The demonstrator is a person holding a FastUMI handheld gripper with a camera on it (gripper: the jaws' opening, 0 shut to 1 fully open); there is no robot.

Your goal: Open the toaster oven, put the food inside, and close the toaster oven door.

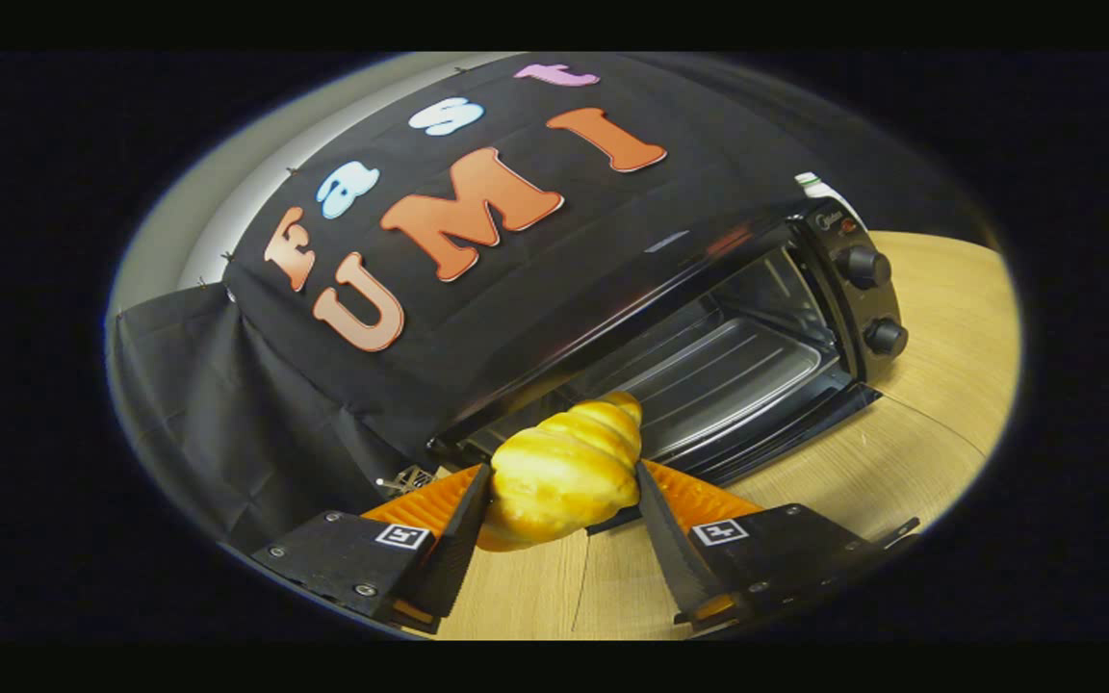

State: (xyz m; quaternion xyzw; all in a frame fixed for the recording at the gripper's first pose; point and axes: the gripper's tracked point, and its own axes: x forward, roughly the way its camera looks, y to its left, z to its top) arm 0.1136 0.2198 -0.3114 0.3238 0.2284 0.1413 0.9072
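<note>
Gripper view: the gripper [562,500] has its 2 fingers [463,525] closed partway, one against each side of a croissant [564,476], which they hold between them above the table [911,433]. The croissant is golden yellow and glossy, with rounded ridged segments that narrow to a browner tip pointing away from the gripper. It is fat in the middle, where the fingers press on it, and its near end hangs pale and smooth just past them.

Just ahead of the croissant stands the oven [737,327], black, with its door [776,438] lowered flat onto the light wooden table. The croissant's tip reaches over the door's near end, at the mouth of the oven. Inside the oven lies a metal tray [728,371] with raised ribs running along it; its surface is dull silver and bare. On the oven's far side panel sit 2 round black knobs [864,267], one above the other. Black cloth [256,433] hangs behind the oven and drapes down to the table.
</note>
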